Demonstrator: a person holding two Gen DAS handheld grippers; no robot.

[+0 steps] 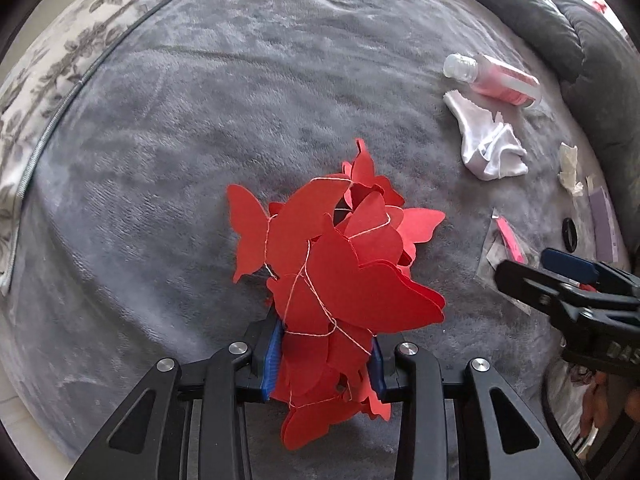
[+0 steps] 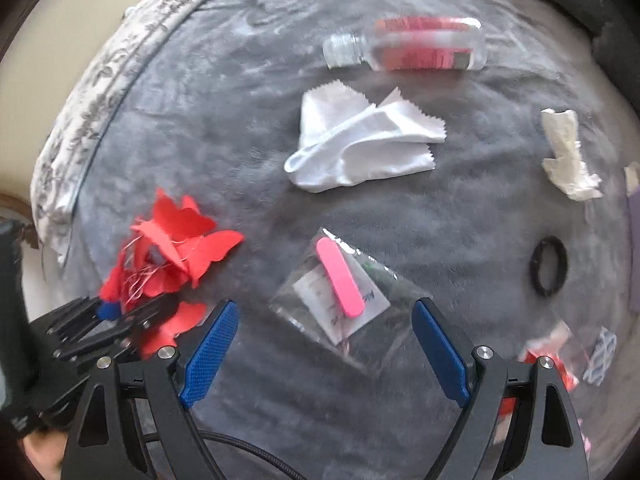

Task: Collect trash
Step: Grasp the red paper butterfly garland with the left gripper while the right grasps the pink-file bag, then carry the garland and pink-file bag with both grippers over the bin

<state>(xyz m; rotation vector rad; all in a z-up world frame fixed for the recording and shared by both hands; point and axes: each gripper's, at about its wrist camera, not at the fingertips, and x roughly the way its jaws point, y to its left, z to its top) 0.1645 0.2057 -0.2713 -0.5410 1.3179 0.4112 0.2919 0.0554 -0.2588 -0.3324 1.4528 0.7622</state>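
Note:
My left gripper [image 1: 325,354] is shut on a bundle of red paper butterflies on string [image 1: 340,264] and holds it over the grey blanket [image 1: 200,120]. The bundle also shows in the right wrist view [image 2: 176,248] with the left gripper [image 2: 108,312] at the lower left. My right gripper [image 2: 324,340] is open and empty, its jaws wide apart just above a clear plastic bag with a pink nail file [image 2: 340,280]. The right gripper also shows at the right edge of the left wrist view [image 1: 560,272], over that bag [image 1: 504,256].
On the blanket lie a clear bottle with a pink label [image 2: 408,44], a white cloth [image 2: 360,140], a crumpled tissue [image 2: 568,156], a black hair tie [image 2: 548,266] and small wrappers [image 2: 568,356]. A floral pillow [image 1: 60,60] borders the left; dark cushions [image 1: 560,12] stand behind.

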